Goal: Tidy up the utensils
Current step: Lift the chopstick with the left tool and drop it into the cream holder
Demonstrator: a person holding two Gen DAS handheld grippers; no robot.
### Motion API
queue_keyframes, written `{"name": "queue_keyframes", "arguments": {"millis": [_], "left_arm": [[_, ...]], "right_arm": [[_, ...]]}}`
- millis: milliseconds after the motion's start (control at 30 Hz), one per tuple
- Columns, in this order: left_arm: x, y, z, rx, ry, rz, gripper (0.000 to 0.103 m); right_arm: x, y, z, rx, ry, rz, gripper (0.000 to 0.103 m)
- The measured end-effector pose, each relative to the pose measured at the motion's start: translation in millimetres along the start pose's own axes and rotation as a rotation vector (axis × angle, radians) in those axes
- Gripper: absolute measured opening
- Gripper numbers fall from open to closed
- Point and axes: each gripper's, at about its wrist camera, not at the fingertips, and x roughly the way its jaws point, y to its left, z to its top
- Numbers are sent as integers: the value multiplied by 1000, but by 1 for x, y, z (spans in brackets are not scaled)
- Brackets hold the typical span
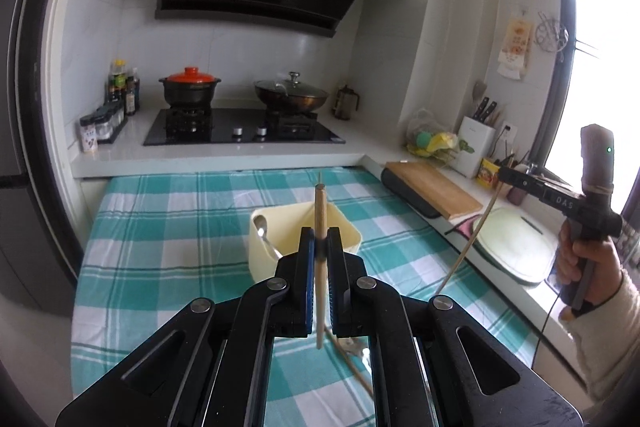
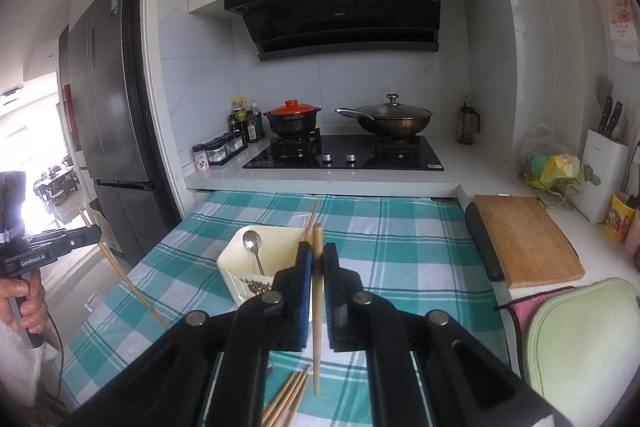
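A wooden chopstick (image 1: 320, 227) is gripped upright between the closed fingers of the left gripper (image 1: 320, 247), and a second chopstick (image 2: 317, 291) is clamped the same way in the right gripper (image 2: 316, 259). Loose chopsticks (image 2: 290, 393) are seen on the checked tablecloth (image 2: 400, 235) nearest the camera, partly hidden behind the right gripper. Just beyond both grippers, the cream utensil holder (image 1: 340, 223) is found, already holding a spoon (image 2: 252, 243) and a chopstick (image 2: 310, 223). The drop is judged to lie forward and down. The holder's inside is largely blocked from view.
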Motion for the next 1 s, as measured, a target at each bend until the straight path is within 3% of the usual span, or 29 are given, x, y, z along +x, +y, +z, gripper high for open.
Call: {"name": "queue_keyframes", "arguments": {"millis": [267,400,500,700,800,933,1000], "left_arm": [[43,0,69,37,-166,72,4],[92,3,74,29,-119,106,4],[131,10,64,11,-28,113,4],[199,22,35,-20,201,114,4],[223,27,23,-45,271,114,4],[242,29,16,-60,301,118,5],[247,32,14,-84,308,125,6]], "right_arm": [[32,23,68,-21,-177,23,6],[65,35,77,-32,-224,42,6],[105,43,69,-48,-172,59,6],[197,39,39,-6,124,116,6],[231,32,26,20,240,114,6],[254,24,16,54,274,111,7],[260,22,15,67,262,109,13]]}}
